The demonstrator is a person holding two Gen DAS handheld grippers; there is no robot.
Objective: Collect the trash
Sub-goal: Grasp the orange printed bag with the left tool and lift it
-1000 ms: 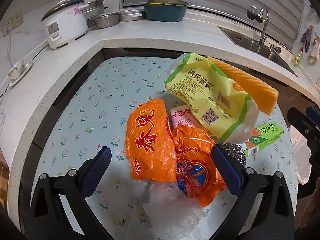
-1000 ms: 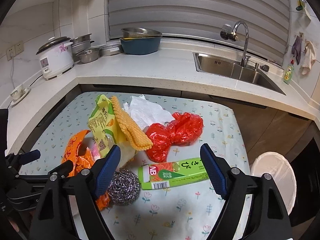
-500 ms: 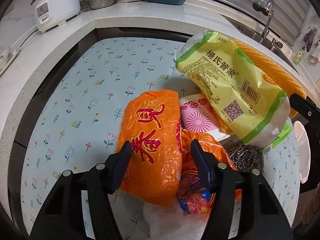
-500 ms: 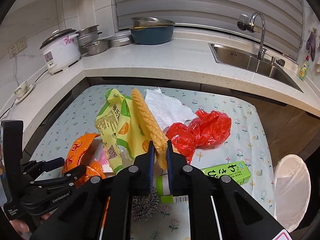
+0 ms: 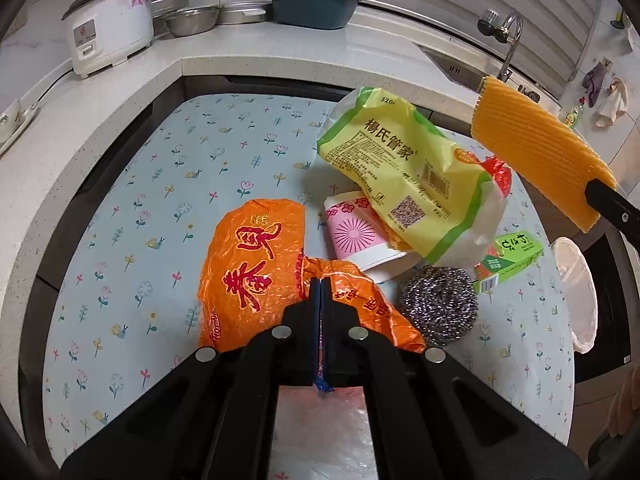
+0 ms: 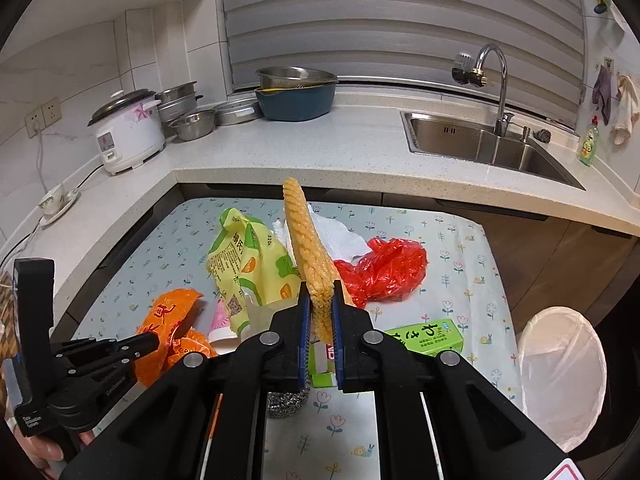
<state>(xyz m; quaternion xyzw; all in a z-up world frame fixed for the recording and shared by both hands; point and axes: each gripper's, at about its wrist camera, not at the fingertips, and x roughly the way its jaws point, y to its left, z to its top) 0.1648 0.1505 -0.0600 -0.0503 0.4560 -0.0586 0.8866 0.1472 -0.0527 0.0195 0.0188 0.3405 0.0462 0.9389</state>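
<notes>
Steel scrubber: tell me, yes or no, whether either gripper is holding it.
No. The steel scrubber lies free on the table while the left gripper pinches the orange bag.

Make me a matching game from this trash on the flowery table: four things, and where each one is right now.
Things:
1. yellow sponge cloth
2. orange plastic bag
3. steel scourer
4. red plastic bag

Places:
A. lying loose beside the green box
B. pinched in the left gripper
C. lying next to the white tissue
D. held up in the right gripper

Pairs: 1-D, 2-B, 3-A, 4-C
</notes>
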